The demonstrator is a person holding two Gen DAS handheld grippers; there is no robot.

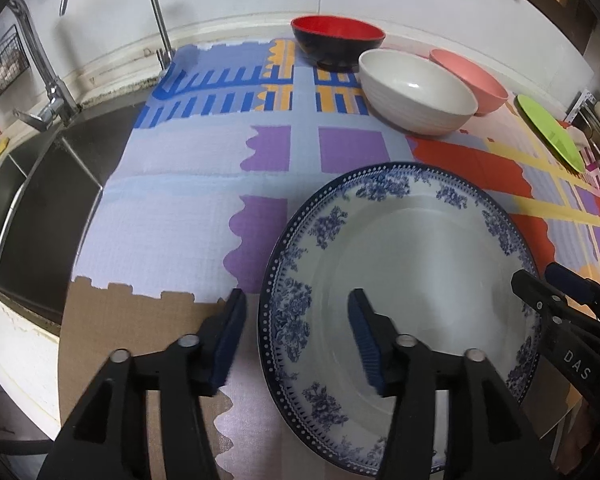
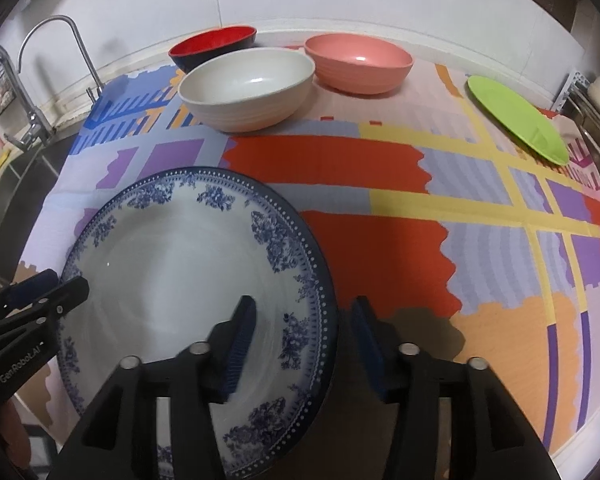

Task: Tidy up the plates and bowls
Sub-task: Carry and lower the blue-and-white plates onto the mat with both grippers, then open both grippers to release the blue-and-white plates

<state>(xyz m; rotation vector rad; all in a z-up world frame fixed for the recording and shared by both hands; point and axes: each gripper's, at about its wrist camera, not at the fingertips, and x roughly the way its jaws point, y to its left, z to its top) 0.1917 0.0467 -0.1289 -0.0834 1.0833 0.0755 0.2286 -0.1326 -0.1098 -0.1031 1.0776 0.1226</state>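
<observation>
Tabletop [image 2: 400, 200]: covered by a patterned cloth [image 1: 172, 220] in lilac, purple, red, yellow and blue; it carries all the dishes.
Sink [image 1: 40, 208]: steel basin at the left edge of the tabletop, with a curved faucet [image 1: 140, 0] rising behind it.
Blue-and-white plate [image 1: 404, 264]: largest dish, floral rim, lying flat on the cloth at the near edge, between the two claws.
White bowl [image 2: 248, 88]: upright, behind the plate and well apart from it; the red-and-black bowl sits just behind its left side.
Pink bowl [image 2: 360, 62]: upright, just right of the white bowl, near the wall.
Red-and-black bowl [image 2: 214, 46]: red inside, dark outside, furthest back on the left.
Green plate [image 2: 518, 118]: small, flat, at the far right edge of the cloth, well apart from the bowls.
Left claw [image 1: 298, 336]: spread wide, holding nothing; its fingers straddle the blue-and-white plate's left rim.
Right claw [image 2: 302, 344]: spread wide, holding nothing; its fingers straddle the same plate's right rim.
</observation>
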